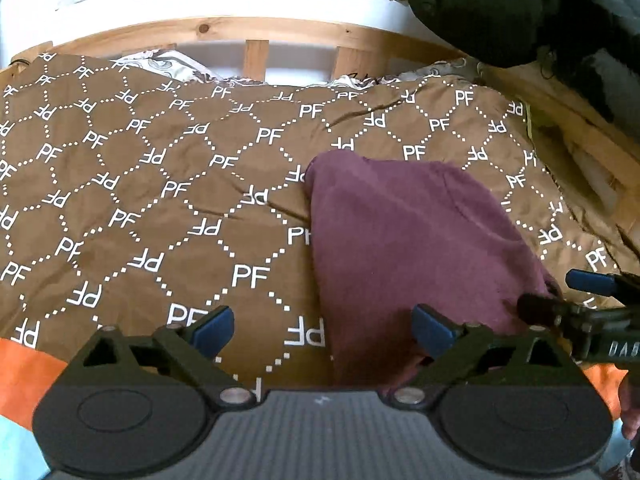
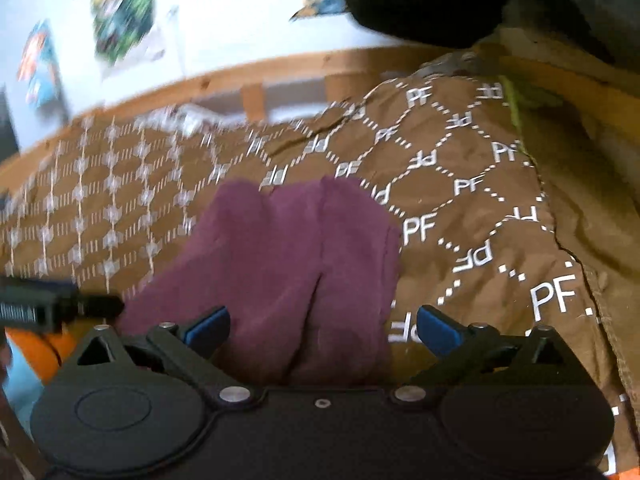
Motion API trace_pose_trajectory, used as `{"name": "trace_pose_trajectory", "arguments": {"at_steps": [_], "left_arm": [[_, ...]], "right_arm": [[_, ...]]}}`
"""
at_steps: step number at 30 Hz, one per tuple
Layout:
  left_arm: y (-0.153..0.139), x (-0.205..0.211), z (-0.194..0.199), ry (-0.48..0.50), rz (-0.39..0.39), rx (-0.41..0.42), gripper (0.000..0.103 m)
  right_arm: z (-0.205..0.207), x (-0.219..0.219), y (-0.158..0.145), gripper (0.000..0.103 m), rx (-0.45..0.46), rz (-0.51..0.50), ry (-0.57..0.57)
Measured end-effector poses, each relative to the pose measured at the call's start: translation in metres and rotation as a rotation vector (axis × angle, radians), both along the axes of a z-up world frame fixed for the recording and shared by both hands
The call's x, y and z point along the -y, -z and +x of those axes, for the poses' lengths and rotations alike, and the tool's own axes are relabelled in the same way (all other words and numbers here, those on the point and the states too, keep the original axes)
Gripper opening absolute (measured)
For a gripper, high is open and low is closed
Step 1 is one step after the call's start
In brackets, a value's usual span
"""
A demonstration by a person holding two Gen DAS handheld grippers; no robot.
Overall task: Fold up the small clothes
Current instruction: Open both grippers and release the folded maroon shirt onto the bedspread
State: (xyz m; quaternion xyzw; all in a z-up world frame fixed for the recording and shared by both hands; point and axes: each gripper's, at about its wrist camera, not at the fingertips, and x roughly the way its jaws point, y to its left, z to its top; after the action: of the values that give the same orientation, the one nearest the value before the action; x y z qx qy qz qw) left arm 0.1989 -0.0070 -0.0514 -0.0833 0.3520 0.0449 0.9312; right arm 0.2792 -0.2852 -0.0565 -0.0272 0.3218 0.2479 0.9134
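Note:
A small maroon garment point(image 1: 404, 240) lies folded over on a brown bedspread point(image 1: 160, 200) printed with white PF letters. My left gripper point(image 1: 324, 330) is open and empty, with its right finger just over the garment's near left edge. My right gripper point(image 2: 324, 330) is open and empty, hovering over the near end of the maroon garment point(image 2: 296, 264), which shows a lengthwise crease. The right gripper also shows at the right edge of the left wrist view point(image 1: 568, 300), beside the garment's near right corner. The left gripper's tip shows at the left of the right wrist view point(image 2: 96, 306).
A wooden bed rail point(image 1: 256, 36) runs along the far side, with a white wall and colourful pictures point(image 2: 120, 16) behind. A dark garment point(image 1: 520, 8) hangs at the upper right. An orange strip point(image 1: 24, 376) borders the near edge of the bedspread.

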Motion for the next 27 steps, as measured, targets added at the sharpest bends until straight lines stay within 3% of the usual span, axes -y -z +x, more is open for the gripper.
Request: {"name": "trace_pose_trajectory", "arguments": {"at_steps": [4,10,16,22,27], "left_arm": [[0.004,0.003,0.000,0.010,0.023,-0.021,0.100],[0.007,0.007,0.001,0.018,0.057,-0.046,0.102],[0.009,0.008,0.000,0.005,0.059,-0.047,0.102],[0.009,0.008,-0.003,0.010,0.069,-0.024,0.102],[0.017,0.002,-0.003,0.006,0.004,-0.032,0.102]], "right_arm": [[-0.010,-0.001,0.010,0.102,0.002,-0.013,0.001],[-0.011,0.012,0.031,0.102,-0.103,0.054,0.075],[-0.009,0.012,0.033,0.102,-0.102,0.032,0.066],[-0.016,0.022,0.023,0.102,-0.036,0.147,0.044],[-0.014,0.030,0.011,0.102,0.057,0.216,0.073]]}}
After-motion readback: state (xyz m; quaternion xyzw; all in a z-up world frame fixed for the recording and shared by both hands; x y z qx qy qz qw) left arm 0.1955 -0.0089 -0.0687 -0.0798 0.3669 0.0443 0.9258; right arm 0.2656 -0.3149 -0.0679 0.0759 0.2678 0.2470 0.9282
